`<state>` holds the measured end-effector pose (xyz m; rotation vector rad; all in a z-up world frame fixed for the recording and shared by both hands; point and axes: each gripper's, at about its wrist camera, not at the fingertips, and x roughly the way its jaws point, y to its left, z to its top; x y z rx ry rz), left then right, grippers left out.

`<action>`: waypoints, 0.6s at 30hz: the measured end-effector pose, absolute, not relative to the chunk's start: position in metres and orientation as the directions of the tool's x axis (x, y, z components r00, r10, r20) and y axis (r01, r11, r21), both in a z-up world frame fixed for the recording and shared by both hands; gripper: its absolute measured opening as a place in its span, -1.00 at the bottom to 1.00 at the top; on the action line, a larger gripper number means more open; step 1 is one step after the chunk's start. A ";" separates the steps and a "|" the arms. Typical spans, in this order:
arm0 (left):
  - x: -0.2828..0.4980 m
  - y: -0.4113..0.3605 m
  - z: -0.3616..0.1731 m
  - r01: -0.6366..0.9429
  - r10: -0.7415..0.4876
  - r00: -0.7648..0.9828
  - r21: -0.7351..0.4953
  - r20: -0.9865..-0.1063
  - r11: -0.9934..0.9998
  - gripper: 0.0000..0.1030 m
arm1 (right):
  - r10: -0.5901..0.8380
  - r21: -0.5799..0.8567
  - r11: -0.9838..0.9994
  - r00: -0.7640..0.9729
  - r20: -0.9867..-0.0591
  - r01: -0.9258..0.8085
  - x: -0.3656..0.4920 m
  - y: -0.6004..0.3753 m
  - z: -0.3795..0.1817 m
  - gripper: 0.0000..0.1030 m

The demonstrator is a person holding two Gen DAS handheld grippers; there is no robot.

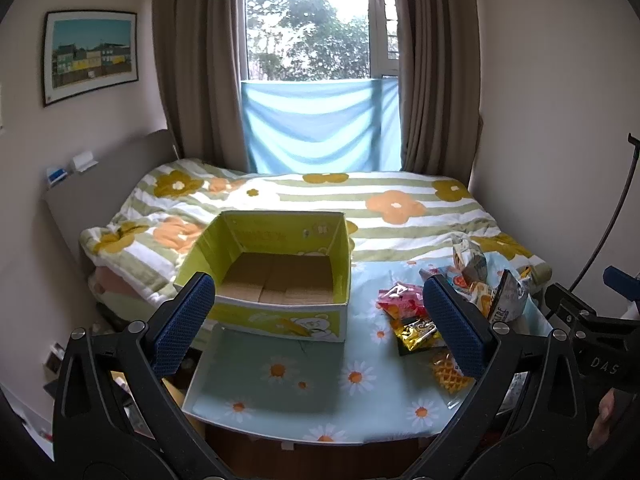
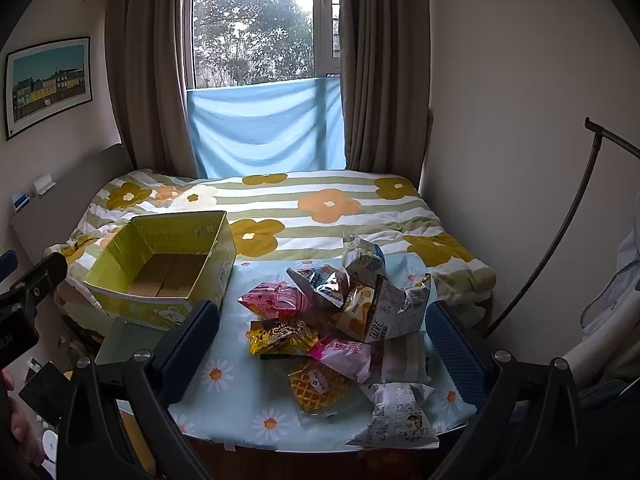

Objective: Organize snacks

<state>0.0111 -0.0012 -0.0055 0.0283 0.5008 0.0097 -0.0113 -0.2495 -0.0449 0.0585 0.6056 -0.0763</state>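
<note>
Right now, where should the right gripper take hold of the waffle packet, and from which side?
Probably by its near crimped edge: the waffle packet lies flat, and a pink packet overlaps its far side. Bring the open right gripper in low from the near table edge.

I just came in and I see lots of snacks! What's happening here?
A person is holding two grabber tools, the left gripper and the right gripper, and both are open and holding nothing. A pile of snack packets lies on the daisy-print table, with a waffle packet near the front. The yellow-green cardboard box beside the pile is open with no snacks in it. So tidying the snacks hasn't started yet.
</note>
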 end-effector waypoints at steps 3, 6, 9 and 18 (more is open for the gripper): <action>0.012 -0.003 -0.006 -0.003 0.018 0.876 0.032 -0.481 0.999 1.00 | -0.051 0.035 0.996 0.817 -0.575 0.087 -0.010 -0.248 -0.048 0.99; 0.013 -0.003 -0.006 -0.003 0.018 0.876 0.033 -0.482 0.999 1.00 | -0.052 0.034 0.996 0.815 -0.577 0.087 -0.010 -0.248 -0.049 0.99; 0.014 -0.004 -0.006 -0.002 0.018 0.875 0.033 -0.484 0.999 1.00 | -0.049 0.037 0.996 0.815 -0.578 0.085 -0.010 -0.249 -0.050 0.99; 0.015 -0.004 -0.007 -0.004 0.020 0.876 0.035 -0.482 0.999 1.00 | -0.047 0.040 0.995 0.812 -0.582 0.087 -0.009 -0.248 -0.051 0.99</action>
